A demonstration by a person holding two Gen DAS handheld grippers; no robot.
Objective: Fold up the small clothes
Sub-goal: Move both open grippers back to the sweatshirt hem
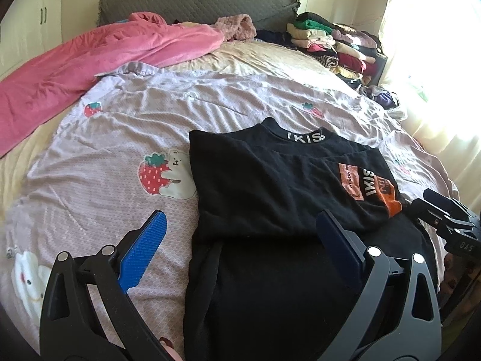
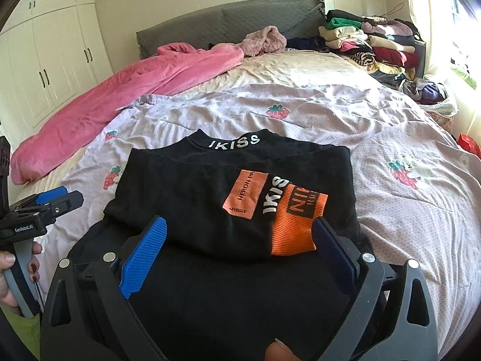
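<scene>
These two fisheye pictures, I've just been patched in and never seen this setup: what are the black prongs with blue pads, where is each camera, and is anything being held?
No robot here: a person holds a two-finger tool in each hand, with a camera on each looking along its fingers. One picture is from the left tool, the other from the right tool. Both are open and hold nothing. In front of them a black shirt with orange patches lies partly folded on a strawberry-print cover on the bed. Farther back are a pink blanket and stacked clothes.
</scene>
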